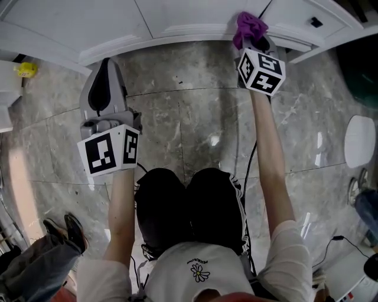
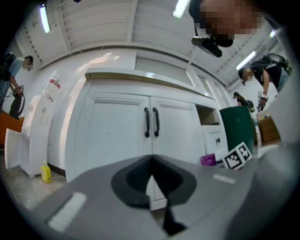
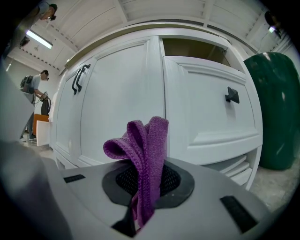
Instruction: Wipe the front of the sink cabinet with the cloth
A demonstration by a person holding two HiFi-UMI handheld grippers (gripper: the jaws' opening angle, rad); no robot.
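The right hand-held gripper (image 3: 147, 183) is clamped on a purple knitted cloth (image 3: 147, 140). A folded bunch of it stands up above the jaws and a short tail hangs below them. In the head view the cloth sits at the bottom edge of the white panelled sink cabinet (image 1: 177, 15), towards its right side. Whether it already touches the panel cannot be told.

The left hand-held gripper (image 2: 152, 180) has its jaws drawn together on nothing. It is held back over the grey marble floor (image 1: 189, 118), well apart from the cabinet.

The cloth looks soft, light and limp, with a coarse weave that should drag on the painted front rather than slide. Being floppy, it will fold over under pressure, so the bunch above the jaws is probably the part to press flat against the door. The grip at mid-fold looks deep enough to keep it from pulling out. The black bar handles (image 3: 80, 77) could snag the loose loops.
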